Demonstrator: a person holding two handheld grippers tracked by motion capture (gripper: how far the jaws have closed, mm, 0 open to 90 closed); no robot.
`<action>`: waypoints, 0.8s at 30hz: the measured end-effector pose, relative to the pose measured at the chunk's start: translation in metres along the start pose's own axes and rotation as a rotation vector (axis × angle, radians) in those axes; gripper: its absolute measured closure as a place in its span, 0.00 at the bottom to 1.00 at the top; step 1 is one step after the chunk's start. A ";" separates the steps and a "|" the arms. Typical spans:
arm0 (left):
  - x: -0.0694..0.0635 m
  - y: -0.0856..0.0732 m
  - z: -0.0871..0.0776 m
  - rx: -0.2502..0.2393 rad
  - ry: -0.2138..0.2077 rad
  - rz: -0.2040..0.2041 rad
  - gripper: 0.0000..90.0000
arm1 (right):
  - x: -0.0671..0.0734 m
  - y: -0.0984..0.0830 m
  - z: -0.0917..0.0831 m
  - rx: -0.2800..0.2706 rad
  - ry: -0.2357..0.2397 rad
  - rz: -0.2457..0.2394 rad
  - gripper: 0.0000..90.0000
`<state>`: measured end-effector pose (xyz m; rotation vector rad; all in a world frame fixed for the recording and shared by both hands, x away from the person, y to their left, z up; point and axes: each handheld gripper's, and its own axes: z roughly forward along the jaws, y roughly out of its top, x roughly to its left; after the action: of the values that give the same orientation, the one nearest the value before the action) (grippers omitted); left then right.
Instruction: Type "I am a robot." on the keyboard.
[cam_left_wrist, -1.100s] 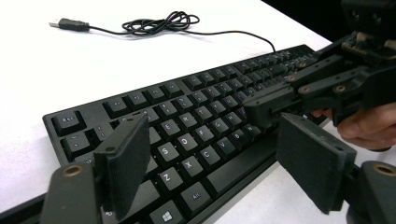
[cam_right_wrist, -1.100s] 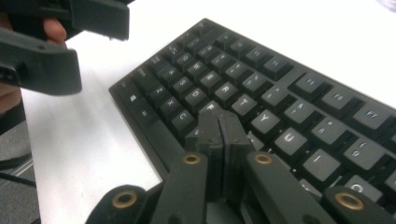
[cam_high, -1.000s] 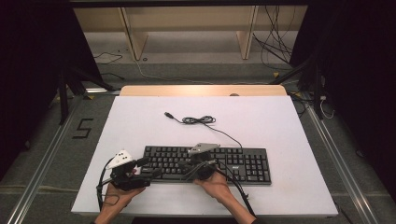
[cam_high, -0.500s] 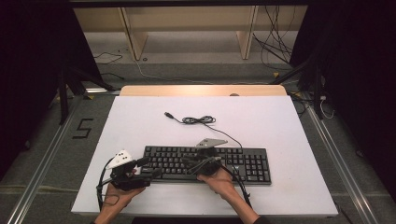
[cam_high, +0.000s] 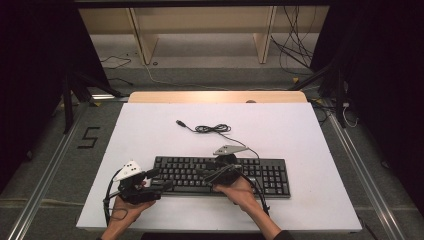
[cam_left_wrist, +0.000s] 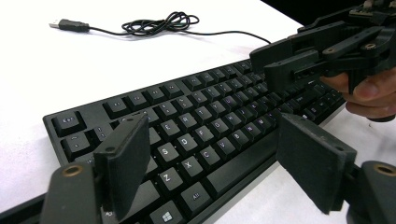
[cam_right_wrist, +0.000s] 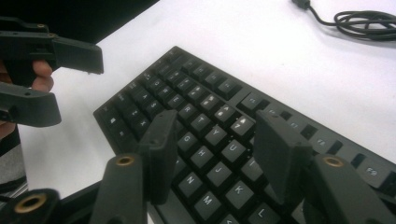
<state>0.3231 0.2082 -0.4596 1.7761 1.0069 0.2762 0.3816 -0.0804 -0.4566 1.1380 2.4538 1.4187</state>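
Fingers (cam_right_wrist: 163, 154) of the right gripper (cam_high: 212, 176) have just been opening, nothing between; keyboard (cam_high: 220, 175) beneath, long axis nine-to-three; left gripper (cam_high: 159, 180) agape at its nine-o'clock end.

The keyboard (cam_high: 220, 175) lies near the table's (cam_high: 310, 135) front edge, its coiled cable (cam_high: 212, 128) behind it.

A black keyboard (cam_high: 222, 172) with pale lettering lies on a white table (cam_high: 300, 135). At twelve o'clock from it sits a coiled black cable (cam_high: 212, 128). Both grippers are black.
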 end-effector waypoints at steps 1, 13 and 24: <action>0.000 0.000 0.000 0.000 0.000 0.000 0.28 | -0.001 0.000 -0.001 -0.002 -0.002 0.003 0.55; 0.000 0.000 0.000 -0.001 0.000 -0.001 0.28 | -0.006 0.001 -0.004 -0.001 -0.012 0.011 0.58; 0.000 0.000 -0.001 -0.004 -0.001 0.001 0.28 | -0.012 -0.001 -0.007 0.002 -0.050 0.012 0.78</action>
<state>0.3229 0.2087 -0.4592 1.7729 1.0046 0.2781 0.3865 -0.0930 -0.4566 1.1757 2.4190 1.3738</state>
